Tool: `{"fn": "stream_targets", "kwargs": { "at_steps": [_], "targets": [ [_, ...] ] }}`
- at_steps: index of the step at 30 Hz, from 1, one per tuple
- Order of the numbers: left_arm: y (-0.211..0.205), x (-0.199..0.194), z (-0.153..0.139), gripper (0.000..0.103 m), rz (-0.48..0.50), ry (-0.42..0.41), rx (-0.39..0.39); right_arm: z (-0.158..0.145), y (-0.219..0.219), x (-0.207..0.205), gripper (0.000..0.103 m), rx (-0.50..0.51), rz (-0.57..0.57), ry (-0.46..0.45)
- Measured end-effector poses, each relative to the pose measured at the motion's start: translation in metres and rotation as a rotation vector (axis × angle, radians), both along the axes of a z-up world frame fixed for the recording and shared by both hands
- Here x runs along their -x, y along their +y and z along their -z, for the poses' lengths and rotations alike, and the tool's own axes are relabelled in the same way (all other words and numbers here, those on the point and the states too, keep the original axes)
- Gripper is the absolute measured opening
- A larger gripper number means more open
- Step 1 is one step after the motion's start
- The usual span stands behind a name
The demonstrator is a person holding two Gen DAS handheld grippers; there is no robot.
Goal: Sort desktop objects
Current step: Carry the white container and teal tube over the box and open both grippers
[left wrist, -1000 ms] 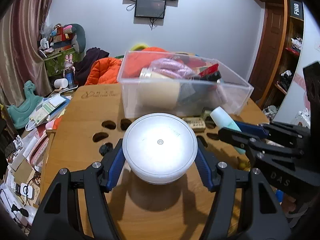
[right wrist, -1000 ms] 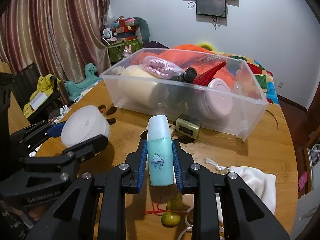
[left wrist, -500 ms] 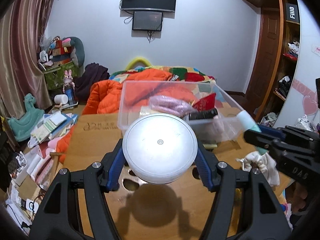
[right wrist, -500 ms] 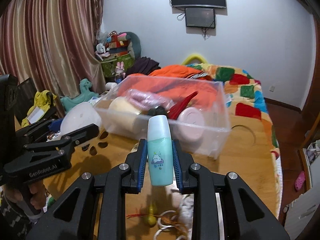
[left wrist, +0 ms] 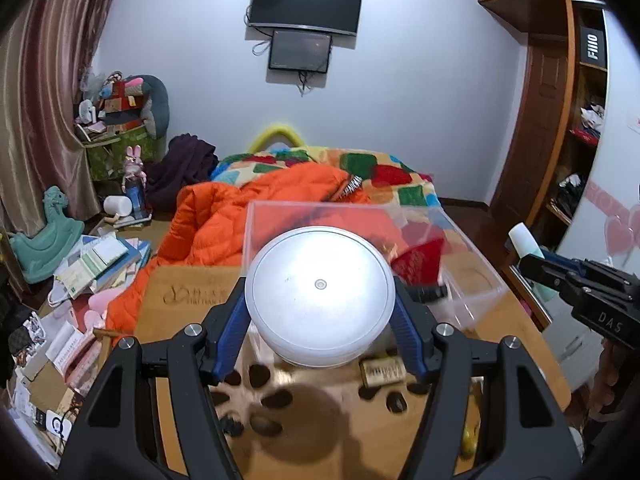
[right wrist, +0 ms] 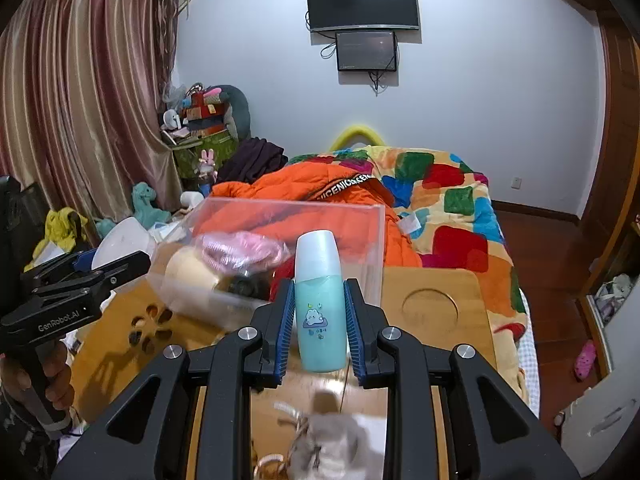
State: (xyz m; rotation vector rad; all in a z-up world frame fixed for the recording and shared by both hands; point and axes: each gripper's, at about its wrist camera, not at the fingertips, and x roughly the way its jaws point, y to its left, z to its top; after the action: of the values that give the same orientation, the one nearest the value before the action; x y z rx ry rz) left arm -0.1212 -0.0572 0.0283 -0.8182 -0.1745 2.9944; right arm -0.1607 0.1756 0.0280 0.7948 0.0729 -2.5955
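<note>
My left gripper [left wrist: 320,320] is shut on a round white dome-shaped lamp [left wrist: 320,292] and holds it high above the wooden table [left wrist: 192,292], in front of a clear plastic bin [left wrist: 460,248]. My right gripper [right wrist: 320,320] is shut on a teal bottle with a pale cap [right wrist: 320,300], raised above the table [right wrist: 432,308] near the bin [right wrist: 280,220]. The bin holds a pink item [right wrist: 240,250], a cream cylinder [right wrist: 192,270] and a red item [left wrist: 418,260]. Each gripper shows in the other's view: the right one [left wrist: 560,276], the left one [right wrist: 92,276].
On the table lie a small tan box [left wrist: 382,372], a white cloth [right wrist: 328,440] and cords. The tabletop has cut-out holes [left wrist: 272,400]. A bed with an orange jacket [left wrist: 248,216] lies behind. Clutter covers the floor at left [left wrist: 80,272].
Both grippers have risen well above the table with their objects still held. The bin now sits lower and farther in both views.
</note>
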Motion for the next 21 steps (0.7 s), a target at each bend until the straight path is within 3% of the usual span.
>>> {"fn": "stream_targets", "kwargs": {
  "at_steps": [11,21],
  "targets": [
    [-0.013,0.048,-0.015,0.065,0.006,-0.020,0.006,0.004,-0.014,0.051,0.022,0.014,-0.055,-0.036],
    [-0.014,0.095,0.010,0.065,-0.003,-0.131,0.040,0.025,-0.019,0.091,0.022,-0.031,-0.030,-0.099]
  ]
}}
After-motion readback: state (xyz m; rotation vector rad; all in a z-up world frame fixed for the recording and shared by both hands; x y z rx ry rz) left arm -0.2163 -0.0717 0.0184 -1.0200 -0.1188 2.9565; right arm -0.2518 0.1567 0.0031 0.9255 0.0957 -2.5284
